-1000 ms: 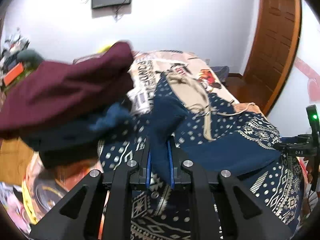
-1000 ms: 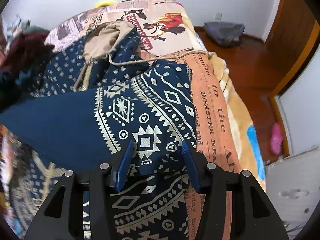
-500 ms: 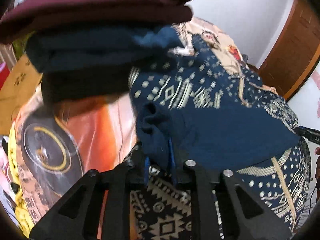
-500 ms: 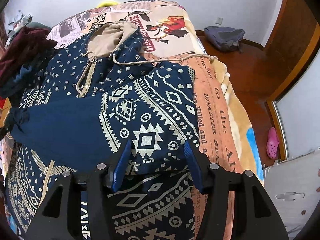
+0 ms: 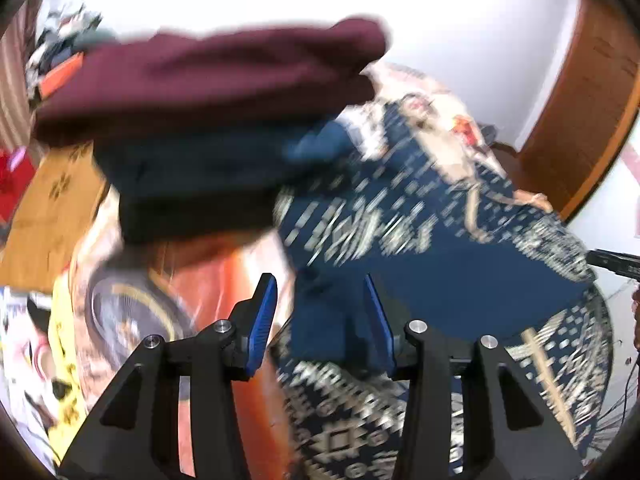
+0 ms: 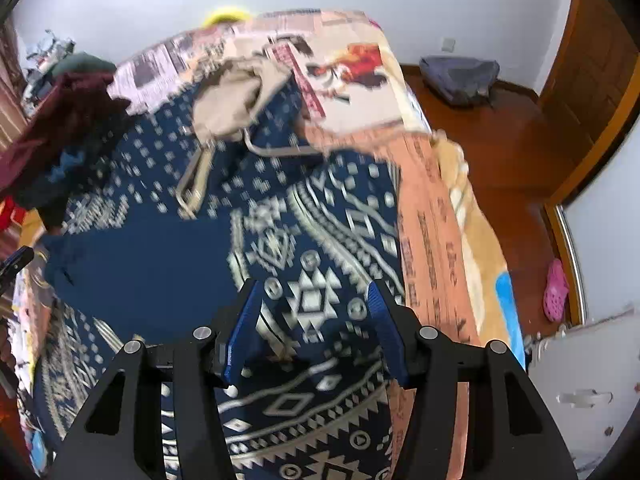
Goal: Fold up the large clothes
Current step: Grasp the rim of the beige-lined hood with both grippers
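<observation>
Hoodie [image 6: 168, 264]: big, dark blue with cream shapes, spread flat on the bed [image 6: 432, 216]. One sleeve lies folded across its middle.
Hood [image 6: 228, 108]: tan inside, at the far end.
Left gripper [image 5: 320, 312]: its jaws have just been opening. The blue cuff [image 5: 320, 320] sits between the pads, with a gap on the left side.
Right gripper [image 6: 312, 312]: jaws apart over the patterned cloth, not pinching it.
Pile [image 5: 208, 92]: dark red and navy clothes, stacked beside the hoodie.
</observation>
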Demonstrator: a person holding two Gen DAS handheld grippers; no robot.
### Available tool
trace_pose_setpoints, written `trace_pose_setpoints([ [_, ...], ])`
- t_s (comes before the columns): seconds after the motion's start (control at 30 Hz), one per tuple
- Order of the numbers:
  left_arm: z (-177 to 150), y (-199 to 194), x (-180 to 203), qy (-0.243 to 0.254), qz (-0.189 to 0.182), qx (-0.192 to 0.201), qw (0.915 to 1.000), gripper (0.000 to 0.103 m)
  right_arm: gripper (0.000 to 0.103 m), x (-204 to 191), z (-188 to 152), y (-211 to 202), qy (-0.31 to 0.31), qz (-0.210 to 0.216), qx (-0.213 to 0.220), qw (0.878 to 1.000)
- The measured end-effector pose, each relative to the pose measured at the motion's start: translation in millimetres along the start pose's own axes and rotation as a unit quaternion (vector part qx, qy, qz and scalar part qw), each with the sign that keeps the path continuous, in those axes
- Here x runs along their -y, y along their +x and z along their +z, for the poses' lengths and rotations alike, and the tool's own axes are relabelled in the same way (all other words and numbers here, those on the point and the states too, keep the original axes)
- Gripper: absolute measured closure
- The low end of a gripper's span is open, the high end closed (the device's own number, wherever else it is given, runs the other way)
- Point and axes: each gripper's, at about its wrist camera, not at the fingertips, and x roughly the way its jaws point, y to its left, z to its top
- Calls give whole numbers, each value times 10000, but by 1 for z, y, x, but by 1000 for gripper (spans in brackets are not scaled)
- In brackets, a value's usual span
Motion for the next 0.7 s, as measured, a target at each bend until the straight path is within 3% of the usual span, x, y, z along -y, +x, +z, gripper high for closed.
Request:
trace_pose_setpoints([
  [0.2,48,-11,56,646,-341,457,9963,58,52,-12,30,-24,-99,137,530,9985],
  [0.4,96,12,111,1044,-713,592,9902,51,51,-30,68,-28,-255,297,878,9954],
  [0.53,122,49,139,1251,-698,415,9888,51,51,-43,95,-9,-374,323,838,9953],
  [0.7,143,122,152,1102,-793,-158,9906,51,51,-45,123,36,-114,556,481,9972],
])
